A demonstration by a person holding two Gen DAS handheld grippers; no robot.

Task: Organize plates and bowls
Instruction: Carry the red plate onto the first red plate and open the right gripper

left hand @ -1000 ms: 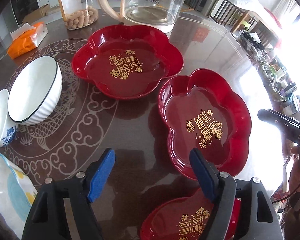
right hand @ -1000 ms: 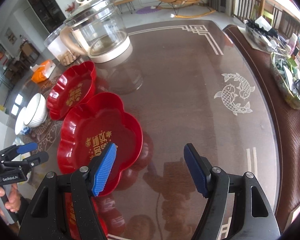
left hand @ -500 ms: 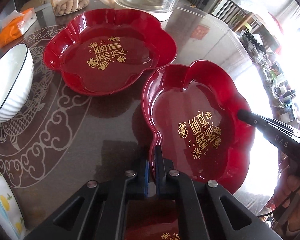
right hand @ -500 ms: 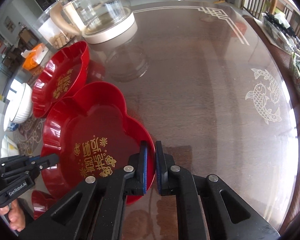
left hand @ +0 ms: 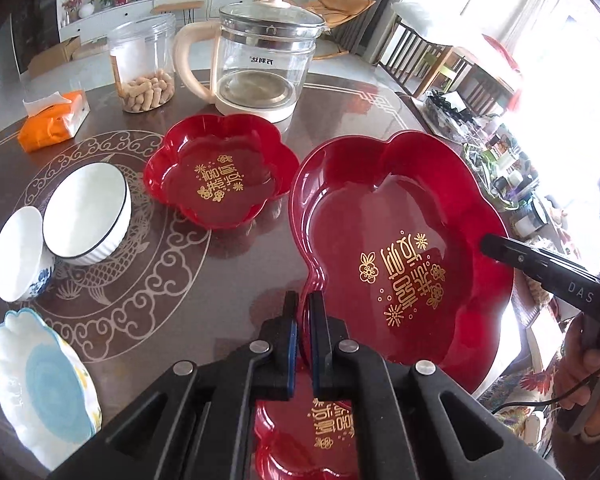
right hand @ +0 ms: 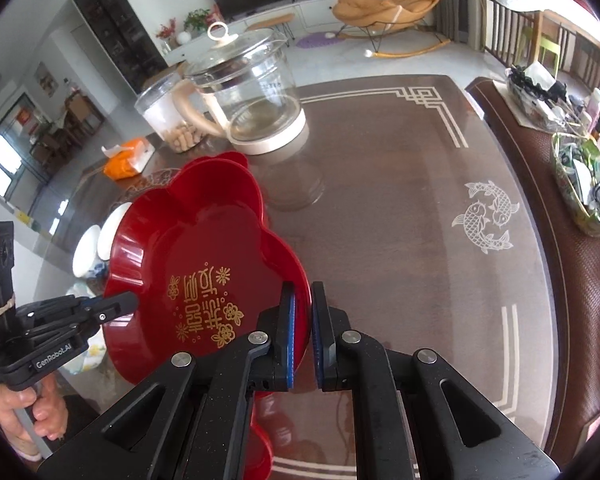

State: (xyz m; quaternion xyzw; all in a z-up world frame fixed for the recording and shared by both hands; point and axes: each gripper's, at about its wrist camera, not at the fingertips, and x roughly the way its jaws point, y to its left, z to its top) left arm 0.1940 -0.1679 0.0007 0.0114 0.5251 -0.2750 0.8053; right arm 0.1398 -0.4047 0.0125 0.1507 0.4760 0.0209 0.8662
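Behind the brown counter [right hand: 400, 200] lies a bright living room. I hold a red plate [left hand: 400, 248] between both sets of fingers, clear of the counter: my left gripper [left hand: 303, 344] is clamped on its left rim, and my right gripper [right hand: 302, 340] is clamped on the opposite rim, blue pads pressing the edge on each side. The plate is flower-shaped with gold lettering in its middle. Just below it, near my left fingers, another red plate [left hand: 308, 440] rests on the counter. A third red plate [left hand: 216, 176] sits farther off, in front of a glass kettle [left hand: 260, 60]. To the left of that plate stand a white bowl [left hand: 86, 212] and, touching it, a small bowl [left hand: 18, 256] with blue pattern. Nearer me lies a scalloped dish [left hand: 40, 384] with a blue centre. A peanut jar [left hand: 144, 68] and an orange tissue pack [left hand: 54, 120] stand beside the kettle
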